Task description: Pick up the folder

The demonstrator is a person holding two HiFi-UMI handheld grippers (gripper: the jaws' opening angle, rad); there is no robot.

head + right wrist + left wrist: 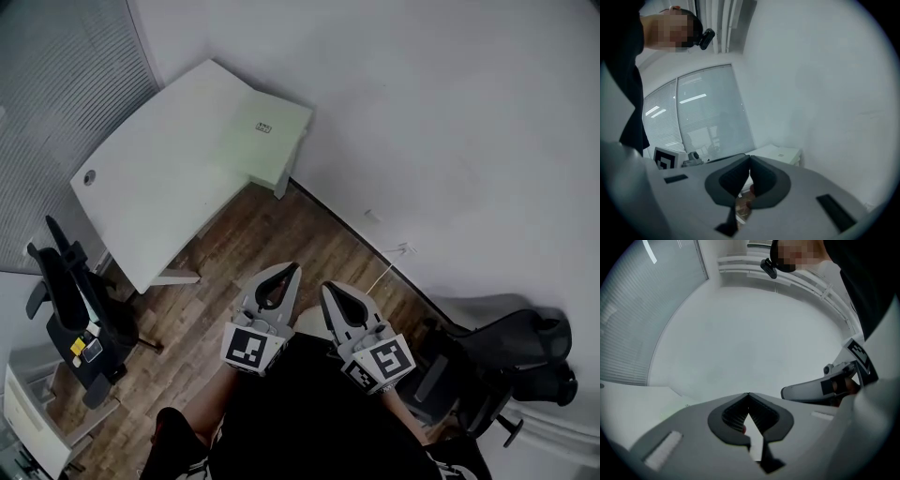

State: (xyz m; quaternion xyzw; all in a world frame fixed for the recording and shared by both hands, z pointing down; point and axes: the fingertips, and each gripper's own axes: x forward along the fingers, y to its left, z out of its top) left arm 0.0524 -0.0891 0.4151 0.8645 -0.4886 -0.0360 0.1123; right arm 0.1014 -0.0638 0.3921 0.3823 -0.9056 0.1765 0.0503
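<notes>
No folder can be made out for sure; a white desk (178, 169) stands ahead at the upper left with only a small label (264, 127) showing on its far end. The same desk (780, 152) shows past the right jaws. My left gripper (289, 269) and right gripper (327, 289) are held side by side close to the body, over the wooden floor and short of the desk. The left gripper (748, 394) has its tips touching with nothing between them. The right gripper (750, 157) is likewise shut and empty.
A black office chair (70, 309) stands left of the desk, and another dark chair (511, 342) sits at the right by the white wall. A white cabinet (28, 412) is at the lower left. A thin cable (389, 261) runs along the skirting. Window blinds (56, 84) fill the upper left.
</notes>
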